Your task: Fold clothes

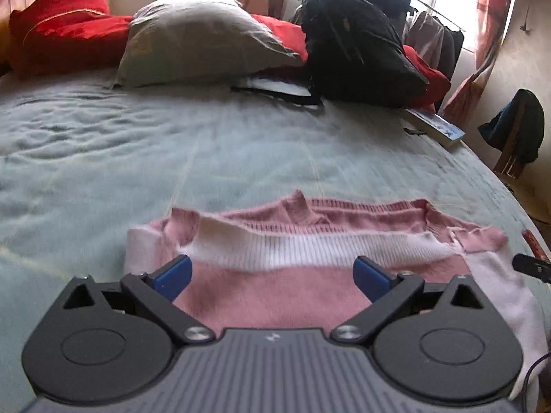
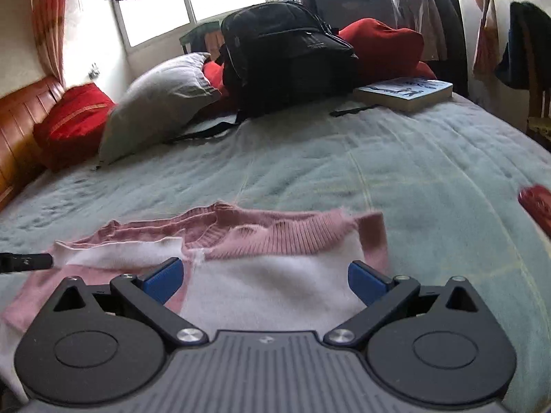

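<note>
One pink-and-white sweater (image 1: 310, 275) lies spread on the bed (image 1: 172, 158), directly ahead of and beneath both grippers. The left gripper (image 1: 273, 275) has its two blue fingers (image 1: 174, 277) wide apart with pink knit between them, gripping nothing. The right gripper (image 2: 265, 280) likewise holds its two fingers (image 2: 365, 284) apart over the sweater's white part. Well beyond the fingers sit one grey pillow (image 1: 203, 39), one black backpack (image 2: 286, 55), one book (image 2: 406, 93) and two red cushions (image 2: 72, 120).

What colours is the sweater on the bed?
Pink and white sweater, clearest in the right wrist view.
</note>
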The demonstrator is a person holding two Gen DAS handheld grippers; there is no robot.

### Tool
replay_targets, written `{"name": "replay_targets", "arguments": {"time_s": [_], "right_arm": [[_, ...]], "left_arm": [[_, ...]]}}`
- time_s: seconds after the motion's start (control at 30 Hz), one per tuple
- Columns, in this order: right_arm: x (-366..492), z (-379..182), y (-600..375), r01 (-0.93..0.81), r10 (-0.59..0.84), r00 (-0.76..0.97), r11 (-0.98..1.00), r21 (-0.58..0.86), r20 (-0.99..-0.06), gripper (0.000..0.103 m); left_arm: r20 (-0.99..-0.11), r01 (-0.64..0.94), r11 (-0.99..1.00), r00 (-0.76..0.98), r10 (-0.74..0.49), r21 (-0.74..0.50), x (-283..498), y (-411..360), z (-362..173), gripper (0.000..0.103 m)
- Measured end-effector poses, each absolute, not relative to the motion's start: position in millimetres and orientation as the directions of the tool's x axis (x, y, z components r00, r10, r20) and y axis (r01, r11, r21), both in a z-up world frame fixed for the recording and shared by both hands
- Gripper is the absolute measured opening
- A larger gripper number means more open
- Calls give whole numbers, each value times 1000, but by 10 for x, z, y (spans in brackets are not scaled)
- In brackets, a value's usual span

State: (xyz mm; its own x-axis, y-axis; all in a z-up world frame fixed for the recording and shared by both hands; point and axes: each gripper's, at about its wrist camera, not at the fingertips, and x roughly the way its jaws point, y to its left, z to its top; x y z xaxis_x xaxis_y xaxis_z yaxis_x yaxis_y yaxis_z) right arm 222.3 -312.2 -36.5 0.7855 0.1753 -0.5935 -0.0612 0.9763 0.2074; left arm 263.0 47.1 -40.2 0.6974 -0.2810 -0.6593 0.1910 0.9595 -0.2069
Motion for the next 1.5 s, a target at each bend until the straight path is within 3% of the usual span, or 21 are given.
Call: {"name": "replay_targets", "arguments": {"time_s": [0.17, 0.37, 0.53, 0.73, 0.83, 0.97, 1.3, 1.5], "right_arm": [[2529, -652, -2974, -20, 107, 722, 991, 134, -684, 103], [2539, -538, -2954, 19, 92, 720, 988, 153, -688, 103], [2530, -322, -2686, -54, 190, 715, 975, 218, -672, 103], [2822, -473, -2045, -135, 209, 665, 978, 160, -717, 103], [2969, -616, -1828, -115, 107, 682, 993, 38, -724, 103], [2944, -538, -1814, -102, 99, 687, 994, 40, -719, 103], [2335, -282, -2090, -116, 195, 706, 980, 161, -681, 103], [2122, -344, -2178, -158, 278, 670, 959, 234, -688, 103]], "left_arm": [[-685, 129, 966, 685, -250, -223, 2801, 568, -643, 100], [-674, 151, 967, 694, -253, -207, 2699, 534, -472, 100], [-622, 200, 950, 719, -309, -240, 2430, 655, -241, 101], [-630, 175, 956, 722, -286, -234, 2245, 829, -208, 101], [-642, 164, 959, 715, -277, -231, 2200, 902, -241, 101], [-644, 187, 949, 699, -309, -253, 2148, 951, -247, 101], [-647, 336, 872, 585, -489, -356, 2295, 881, 59, 101], [-722, 234, 880, 505, -473, -413, 2138, 821, -380, 101]]}}
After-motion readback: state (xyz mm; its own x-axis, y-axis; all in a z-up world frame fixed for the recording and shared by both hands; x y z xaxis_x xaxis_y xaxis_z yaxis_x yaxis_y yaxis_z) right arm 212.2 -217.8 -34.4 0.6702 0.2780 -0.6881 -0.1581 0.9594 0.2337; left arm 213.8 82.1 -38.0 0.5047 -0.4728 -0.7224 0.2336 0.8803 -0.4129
